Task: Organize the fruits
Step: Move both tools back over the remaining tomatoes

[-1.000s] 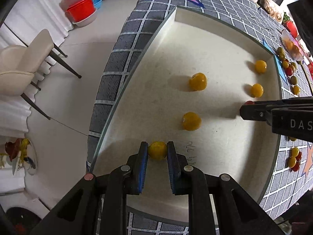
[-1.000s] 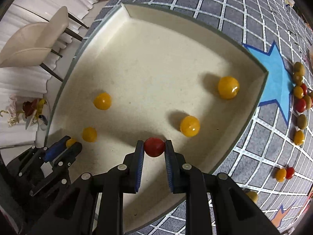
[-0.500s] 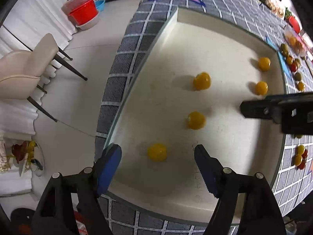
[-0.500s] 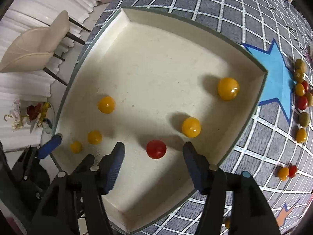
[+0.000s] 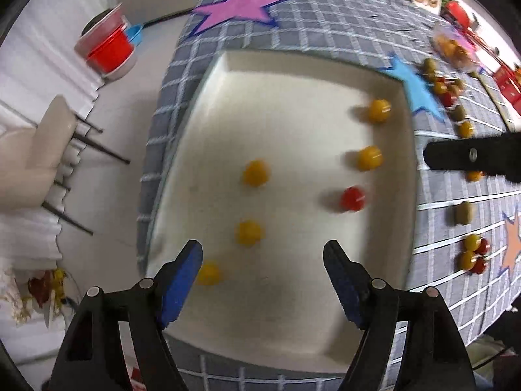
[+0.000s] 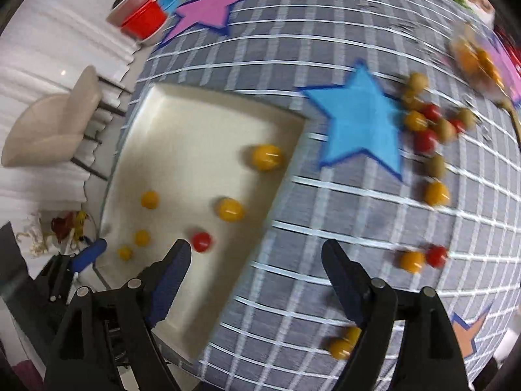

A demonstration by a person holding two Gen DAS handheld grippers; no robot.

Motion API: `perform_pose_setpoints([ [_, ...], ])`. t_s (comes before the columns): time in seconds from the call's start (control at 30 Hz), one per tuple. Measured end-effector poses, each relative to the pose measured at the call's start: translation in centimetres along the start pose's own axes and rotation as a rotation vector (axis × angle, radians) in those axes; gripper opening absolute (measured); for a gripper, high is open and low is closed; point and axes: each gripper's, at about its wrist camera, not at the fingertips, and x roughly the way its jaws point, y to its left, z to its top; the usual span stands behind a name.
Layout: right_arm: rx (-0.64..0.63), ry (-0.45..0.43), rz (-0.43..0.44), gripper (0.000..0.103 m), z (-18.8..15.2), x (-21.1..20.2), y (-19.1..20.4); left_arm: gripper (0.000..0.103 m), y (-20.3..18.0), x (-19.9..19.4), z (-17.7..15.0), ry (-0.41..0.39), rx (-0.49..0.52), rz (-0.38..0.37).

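Observation:
A cream tray (image 5: 293, 342) (image 6: 182, 104) lies on the grey checked tablecloth. It holds several yellow tomatoes (image 5: 249, 233) (image 6: 231, 209) and one red tomato (image 5: 352, 198) (image 6: 201, 241). My left gripper (image 5: 263, 254) is open and empty above the tray's near part, with a yellow tomato (image 5: 210, 273) beside its left finger. My right gripper (image 6: 256, 252) is open and empty over the tray's right edge; it shows as a black bar in the left wrist view (image 5: 472, 158). Loose red, yellow and green tomatoes (image 6: 423, 123) lie on the cloth to the right.
A blue star patch (image 6: 361, 123) lies between the tray and the loose fruit, a pink star (image 5: 237, 8) beyond the tray. A beige chair (image 5: 35, 150) and red bowls (image 5: 109, 50) stand on the floor at left. A tomato pair (image 6: 421, 259) lies near my right gripper.
Both grippers opened, leaving a yellow tomato and the red tomato in the tray. Both have since pulled back; the right one has swung right toward the loose fruit.

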Motion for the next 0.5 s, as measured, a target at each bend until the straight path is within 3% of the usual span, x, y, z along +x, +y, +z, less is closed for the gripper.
perform_pose_setpoints([
  [0.3, 0.129, -0.016, -0.111, 0.085, -4.3, -3.1, -10.3, 0.078, -7.0, -3.2, 1.8, -0.071, 0.125, -0.086],
  [0.5, 0.176, -0.010, -0.147, 0.085, -6.6, -4.0, -15.1, 0.078, -11.6, -3.1, 2.1, -0.049, 0.203, -0.152],
])
